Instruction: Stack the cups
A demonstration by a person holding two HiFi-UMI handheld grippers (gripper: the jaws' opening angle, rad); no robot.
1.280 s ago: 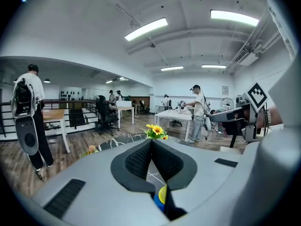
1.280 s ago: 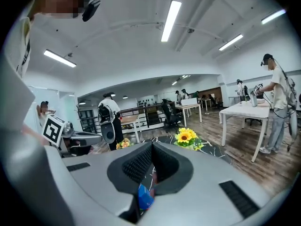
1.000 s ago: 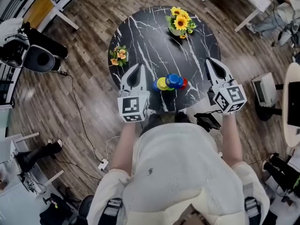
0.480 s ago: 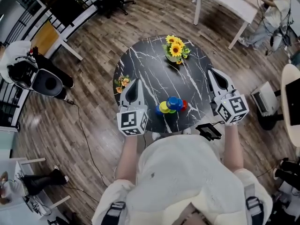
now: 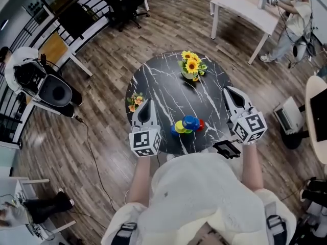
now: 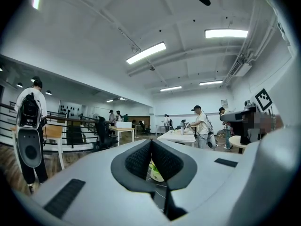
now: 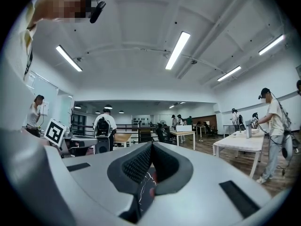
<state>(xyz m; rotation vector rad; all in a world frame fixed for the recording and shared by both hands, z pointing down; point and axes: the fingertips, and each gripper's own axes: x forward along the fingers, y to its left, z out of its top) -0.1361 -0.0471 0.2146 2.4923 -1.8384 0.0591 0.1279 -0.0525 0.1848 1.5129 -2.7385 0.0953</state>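
Item one: a round black table (image 5: 163, 88) with white marble veining, centre of my feed. On it I log a pot of yellow sunflowers (image 5: 191, 66) at the far edge and a small bunch of orange flowers (image 5: 135, 100) at the left rim. Dark wood-plank floor (image 5: 107, 60) all round. Thin black cable (image 5: 91, 154) trailing across the floor, left of the table. White rectangular table (image 5: 242, 5) at upper right, a person (image 5: 295, 22) beside it.

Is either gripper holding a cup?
No, the left gripper and right gripper are shut empty, with the cups on the table between them.
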